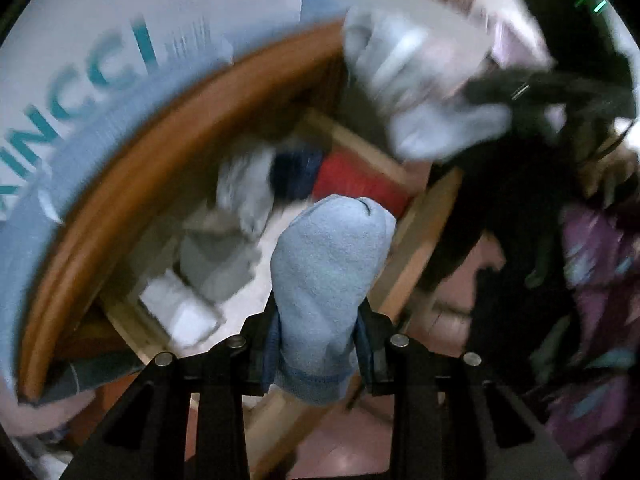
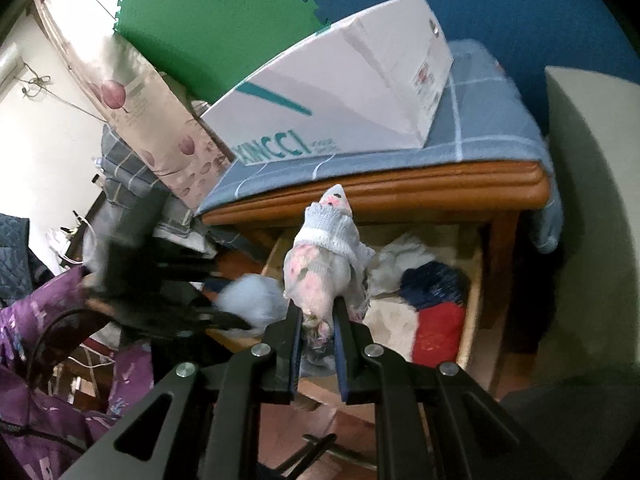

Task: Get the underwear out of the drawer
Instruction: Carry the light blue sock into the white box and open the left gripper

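Left claw (image 1: 318, 344): my jaws pinch a light-blue underwear (image 1: 328, 276), lifted above the open drawer (image 1: 420, 232). Right claw (image 2: 318, 346): clamped on a pink floral underwear (image 2: 320, 276), held over the drawer's front edge. In drawer: red piece (image 2: 438, 330), navy piece (image 2: 434, 284), white pieces. On top: box (image 2: 340, 96).

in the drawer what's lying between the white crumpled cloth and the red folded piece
A dark navy garment lies between the white crumpled cloth and the red folded piece, shown in the right wrist view.
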The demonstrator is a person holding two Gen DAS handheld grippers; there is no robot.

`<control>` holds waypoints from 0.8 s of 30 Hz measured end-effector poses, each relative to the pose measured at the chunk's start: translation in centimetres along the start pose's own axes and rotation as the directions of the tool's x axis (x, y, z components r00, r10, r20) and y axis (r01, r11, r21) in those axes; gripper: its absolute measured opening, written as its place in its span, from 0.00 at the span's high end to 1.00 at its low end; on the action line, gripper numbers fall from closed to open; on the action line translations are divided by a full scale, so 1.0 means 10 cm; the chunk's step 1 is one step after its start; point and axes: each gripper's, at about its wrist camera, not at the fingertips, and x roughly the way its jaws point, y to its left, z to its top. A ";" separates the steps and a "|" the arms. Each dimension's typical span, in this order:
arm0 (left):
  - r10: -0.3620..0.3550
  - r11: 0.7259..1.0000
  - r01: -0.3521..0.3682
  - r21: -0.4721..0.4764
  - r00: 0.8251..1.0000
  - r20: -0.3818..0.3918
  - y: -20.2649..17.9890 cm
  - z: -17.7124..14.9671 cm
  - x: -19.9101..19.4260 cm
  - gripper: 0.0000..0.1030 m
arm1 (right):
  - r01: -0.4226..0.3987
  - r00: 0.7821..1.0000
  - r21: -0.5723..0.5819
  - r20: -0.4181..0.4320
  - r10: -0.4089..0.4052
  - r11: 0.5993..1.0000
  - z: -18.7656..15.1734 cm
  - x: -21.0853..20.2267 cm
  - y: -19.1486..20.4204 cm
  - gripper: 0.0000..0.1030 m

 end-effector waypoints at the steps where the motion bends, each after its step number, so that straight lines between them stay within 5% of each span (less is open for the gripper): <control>1: -0.004 1.000 0.005 -0.021 0.999 0.044 -0.09 0.05 -0.08 0.72 | 0.012 1.000 -0.004 0.005 -0.012 1.000 0.01 -0.03 -0.02 0.87; 7: -0.032 0.990 0.068 -0.126 0.963 0.268 -0.16 0.23 -0.88 0.72 | 0.065 0.996 0.023 0.056 -0.066 0.998 0.09 -0.27 -0.24 0.87; 12: 0.041 0.976 0.046 -0.211 0.919 0.392 0.11 0.58 -1.57 0.72 | 0.054 0.993 0.056 0.103 -0.060 0.997 0.09 -0.43 -0.39 0.87; 19: 0.284 0.939 -0.188 -0.289 0.897 0.338 0.81 1.19 -1.86 0.71 | 0.010 0.991 0.070 0.130 -0.019 0.998 0.09 -0.47 -0.46 0.87; 24: 0.392 0.905 -0.329 -0.268 0.890 0.233 1.27 1.52 -1.55 0.71 | -0.011 0.990 0.092 0.144 -0.002 0.996 0.08 -0.50 -0.49 0.87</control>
